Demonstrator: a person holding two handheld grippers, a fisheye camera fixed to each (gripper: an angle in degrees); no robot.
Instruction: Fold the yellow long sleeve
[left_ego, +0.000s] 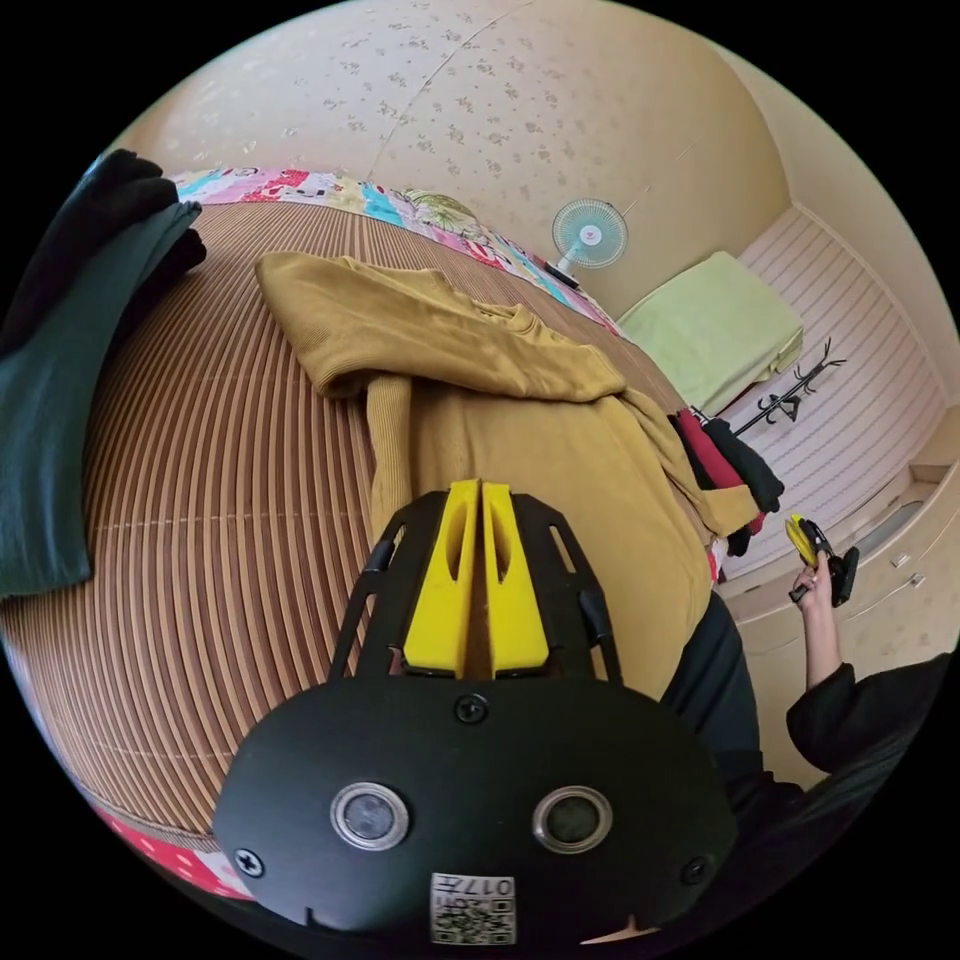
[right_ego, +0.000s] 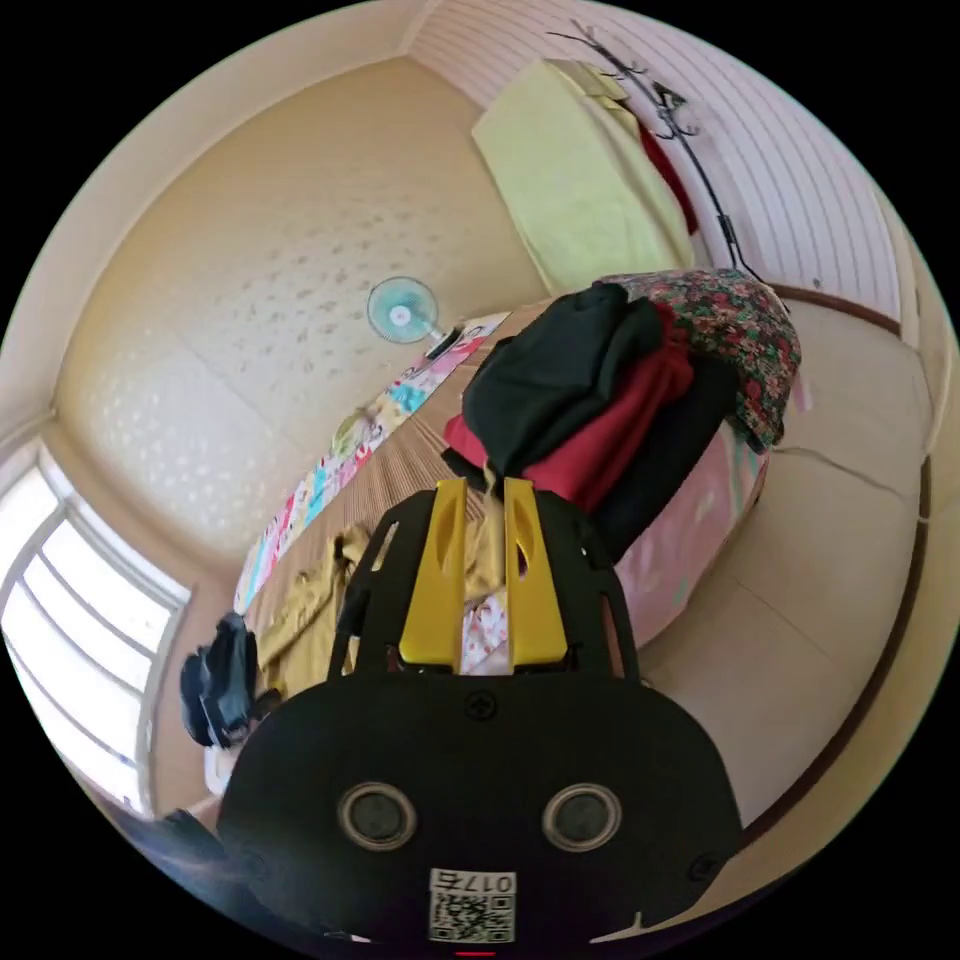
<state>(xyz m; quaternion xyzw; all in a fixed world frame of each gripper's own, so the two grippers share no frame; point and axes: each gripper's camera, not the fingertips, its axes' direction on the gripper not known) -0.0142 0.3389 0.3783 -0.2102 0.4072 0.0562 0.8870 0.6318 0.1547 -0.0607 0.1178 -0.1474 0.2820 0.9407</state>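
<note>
Mustard long sleeve (left_ego: 520, 420) lying flat, neckline toward fan (left_ego: 590, 233)

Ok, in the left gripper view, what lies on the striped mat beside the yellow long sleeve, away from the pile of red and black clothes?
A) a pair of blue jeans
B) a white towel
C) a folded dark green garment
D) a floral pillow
C: a folded dark green garment lies on the striped mat, apart from the yellow long sleeve.
</note>
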